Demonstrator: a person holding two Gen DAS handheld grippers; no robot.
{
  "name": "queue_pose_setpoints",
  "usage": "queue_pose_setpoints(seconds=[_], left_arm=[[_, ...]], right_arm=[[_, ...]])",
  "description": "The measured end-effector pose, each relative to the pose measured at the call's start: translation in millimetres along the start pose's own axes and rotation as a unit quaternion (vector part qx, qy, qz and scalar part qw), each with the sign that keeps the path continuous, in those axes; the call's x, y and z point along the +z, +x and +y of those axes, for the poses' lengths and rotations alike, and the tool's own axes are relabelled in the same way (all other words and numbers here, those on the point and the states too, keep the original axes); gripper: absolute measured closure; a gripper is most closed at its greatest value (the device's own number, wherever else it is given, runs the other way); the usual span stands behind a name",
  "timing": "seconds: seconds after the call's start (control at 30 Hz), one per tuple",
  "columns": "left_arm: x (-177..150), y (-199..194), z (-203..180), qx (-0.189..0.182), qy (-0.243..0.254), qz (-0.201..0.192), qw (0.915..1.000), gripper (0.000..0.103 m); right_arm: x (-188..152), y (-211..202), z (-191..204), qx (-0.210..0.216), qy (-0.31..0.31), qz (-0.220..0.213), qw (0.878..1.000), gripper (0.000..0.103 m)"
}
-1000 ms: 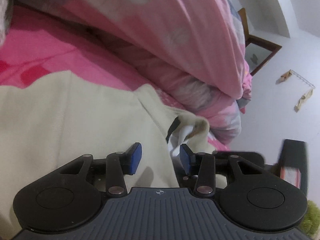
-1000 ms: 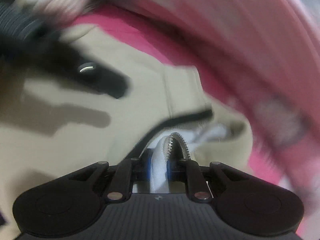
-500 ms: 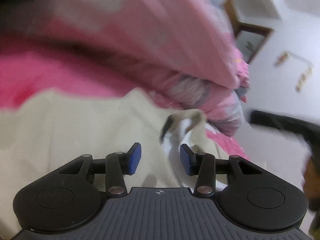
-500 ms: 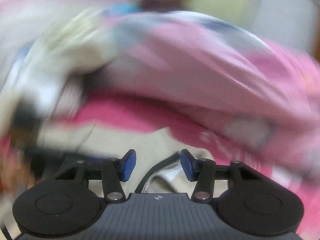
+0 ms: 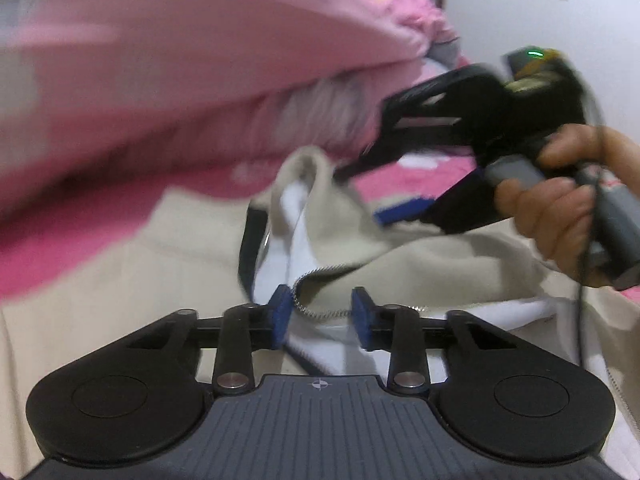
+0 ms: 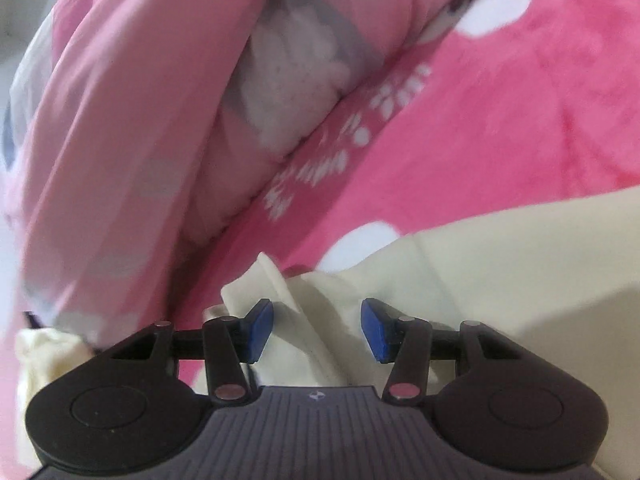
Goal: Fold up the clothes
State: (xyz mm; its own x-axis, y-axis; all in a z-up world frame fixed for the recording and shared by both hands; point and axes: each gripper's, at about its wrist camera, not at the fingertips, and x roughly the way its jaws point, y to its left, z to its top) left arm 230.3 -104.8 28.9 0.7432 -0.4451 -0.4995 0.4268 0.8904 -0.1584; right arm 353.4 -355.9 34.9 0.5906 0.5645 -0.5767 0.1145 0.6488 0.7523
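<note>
Cream zip-front fleece jacket with white lining [image 5: 420,256] spread flat on hot-pink patterned bedsheet [image 6: 500,120], puffy pale-pink duvet [image 5: 180,72] bunched right behind. Left gripper [image 5: 318,312]: jaws just been closing, now narrow, metal zipper edge [image 5: 320,312] between pads, not pinched yet by looks of it. Could nip lining only, hem slips out. Right gripper [image 6: 316,328]: jaws half open, straddling crumpled cream fold, gripping nothing. Might snag duvet, it's so close.

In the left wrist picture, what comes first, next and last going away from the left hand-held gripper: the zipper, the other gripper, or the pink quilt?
1. Zipper: between the left hand-held gripper's blue pads.
2. Other gripper: up on the right, over the cream jacket.
3. Pink quilt: piled behind, upper left.
</note>
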Motion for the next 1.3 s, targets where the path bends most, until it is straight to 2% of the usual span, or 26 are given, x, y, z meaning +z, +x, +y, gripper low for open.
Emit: queue_pose_setpoints(seconds=[0.13,0.17,0.2,0.27,0.4,0.5,0.63,0.7,0.73,0.77,0.8,0.83,0.9,0.97,1.0,1.03,1.1,1.17,1.27,1.3], left_arm=[[-8,3,33,-0.054,-0.101,0.019,0.9933,0.079],[-10,4,40,-0.069,-0.123,0.022,0.9898,0.081],[-12,5,46,-0.081,-0.14,0.025,0.9865,0.083],[-16,5,52,-0.096,-0.159,0.027,0.9822,0.085],[-20,4,57,-0.116,-0.175,0.03,0.9773,0.086],[-22,3,58,-0.128,-0.181,0.031,0.9746,0.086],[-25,6,63,-0.144,-0.195,0.031,0.9696,0.086],[-23,9,64,-0.148,-0.2,0.031,0.9679,0.086],[-23,10,63,-0.15,-0.201,0.031,0.9675,0.086],[-22,10,63,-0.151,-0.201,0.031,0.9675,0.086],[-22,11,63,-0.151,-0.201,0.031,0.9674,0.087],[-22,11,62,-0.152,-0.201,0.031,0.9673,0.087],[-22,10,63,-0.155,-0.202,0.031,0.9667,0.088],[-22,10,63,-0.158,-0.203,0.032,0.9659,0.089],[-21,9,63,-0.16,-0.203,0.032,0.9655,0.09],[-21,9,63,-0.161,-0.203,0.032,0.9652,0.091],[-22,8,63,-0.164,-0.203,0.032,0.9647,0.092],[-22,9,63,-0.166,-0.204,0.035,0.964,0.094],[-22,12,65,-0.169,-0.212,0.039,0.9618,0.095],[-23,12,66,-0.171,-0.214,0.039,0.9611,0.095]], right_arm=[[-2,-4,-1,0.076,-0.002,0.014,0.997,0.06],[-3,-6,4,0.078,-0.016,0.01,0.997,0.066],[-3,-6,11,0.077,-0.033,0.004,0.996,0.075],[-4,-5,25,0.075,-0.066,-0.008,0.995,0.081],[-3,6,51,0.042,-0.097,-0.005,0.994,0.081],[1,16,57,0.039,-0.08,0.003,0.996,0.079],[4,33,60,0.007,-0.076,0.009,0.997,0.079],[3,40,68,-0.018,-0.103,0.007,0.995,0.082],[-1,41,76,-0.034,-0.132,0.007,0.991,0.084],[-5,41,88,-0.05,-0.173,0.009,0.984,0.091],[-12,40,103,-0.072,-0.224,0.009,0.972,0.092],[-20,37,118,-0.097,-0.28,0.007,0.955,0.092],[-34,35,145,-0.147,-0.378,0.018,0.914,0.093],[-50,36,170,-0.2,-0.473,0.03,0.858,0.094],[-60,38,180,-0.227,-0.519,0.035,0.823,0.094],[-76,45,186,-0.261,-0.574,0.038,0.775,0.094],[-106,57,196,-0.325,-0.673,0.044,0.663,0.095],[-136,74,191,-0.379,-0.752,0.052,0.537,0.096],[-176,95,171,-0.427,-0.834,0.038,0.348,0.096],[-182,98,171,-0.423,-0.839,0.032,0.342,0.096]])
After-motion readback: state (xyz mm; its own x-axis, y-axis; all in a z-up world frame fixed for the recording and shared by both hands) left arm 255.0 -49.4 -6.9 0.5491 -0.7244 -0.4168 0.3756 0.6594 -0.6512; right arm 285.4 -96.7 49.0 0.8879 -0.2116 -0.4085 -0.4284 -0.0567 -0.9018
